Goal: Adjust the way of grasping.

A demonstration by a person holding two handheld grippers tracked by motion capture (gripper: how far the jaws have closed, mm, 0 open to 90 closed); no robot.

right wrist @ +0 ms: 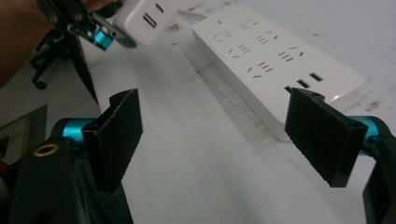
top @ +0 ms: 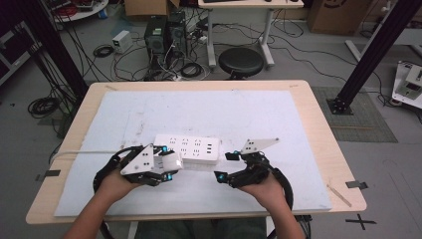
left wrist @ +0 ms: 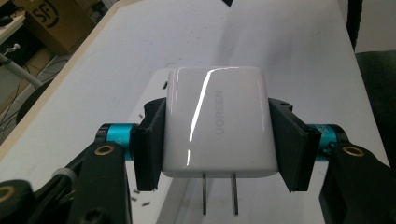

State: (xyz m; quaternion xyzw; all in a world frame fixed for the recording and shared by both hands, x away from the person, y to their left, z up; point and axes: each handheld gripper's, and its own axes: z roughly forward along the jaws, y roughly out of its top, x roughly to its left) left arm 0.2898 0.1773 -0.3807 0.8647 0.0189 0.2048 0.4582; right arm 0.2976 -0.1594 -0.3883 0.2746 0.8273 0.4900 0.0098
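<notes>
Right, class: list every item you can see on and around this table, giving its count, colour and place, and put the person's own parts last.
Charger: one, white, two prongs, clamped in the left tool.
Power strip: one, white, lying mid-table on the sheet.
Sheet: one, white, covering most of the table.
Table: one, light wood.
Stool: one, black, beyond the far edge.
Computer towers: two, dark, on the floor.
Left tool: one, black, shut on the charger.
Right tool: one, black, open beside the strip's end.
Hands: two, near edge.

Left tool [top: 166, 167] clamped on a white charger [left wrist: 217, 123], right tool [top: 224, 167] jaws spread wide, both hands low over the bench [top: 318, 114]
</notes>
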